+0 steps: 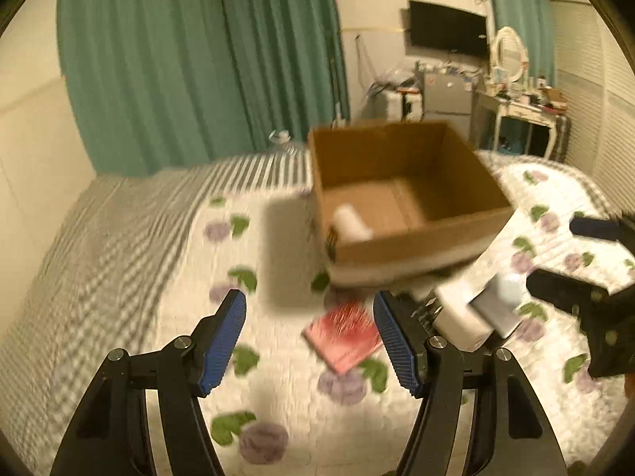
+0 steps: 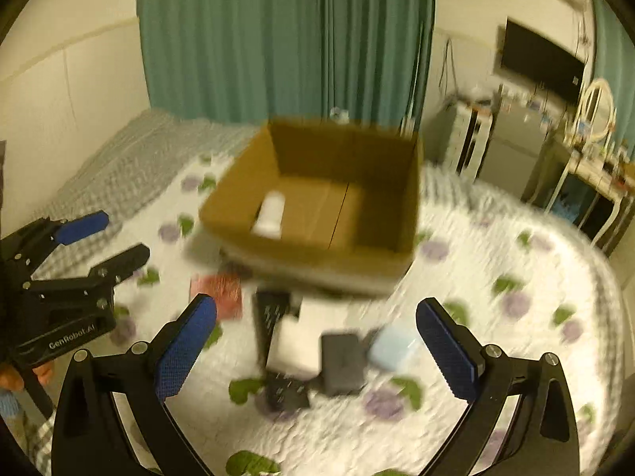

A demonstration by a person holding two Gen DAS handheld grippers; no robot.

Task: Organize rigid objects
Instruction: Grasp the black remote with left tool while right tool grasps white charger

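An open cardboard box (image 1: pixel 468 234) stands on the bed with a white cylinder (image 1: pixel 351 222) inside; the box (image 2: pixel 238 206) and the cylinder (image 2: pixel 272 210) also show in the right wrist view. In front of it lie a red flat packet (image 1: pixel 343 333), a white box (image 1: pixel 456 317) with a black side, a dark grey box (image 2: pixel 343 361) and a pale blue object (image 2: pixel 395 347). My left gripper (image 1: pixel 309 337) is open and empty above the packet. My right gripper (image 2: pixel 317 349) is open and empty above the pile. Both views are blurred.
The bed has a white floral quilt (image 1: pixel 278 396) and a striped grey cover (image 1: pixel 99 258). Green curtains (image 1: pixel 198 59) hang behind. A dresser with a mirror (image 1: pixel 512 55), a wall TV (image 1: pixel 448 27) and a small cabinet stand at the right.
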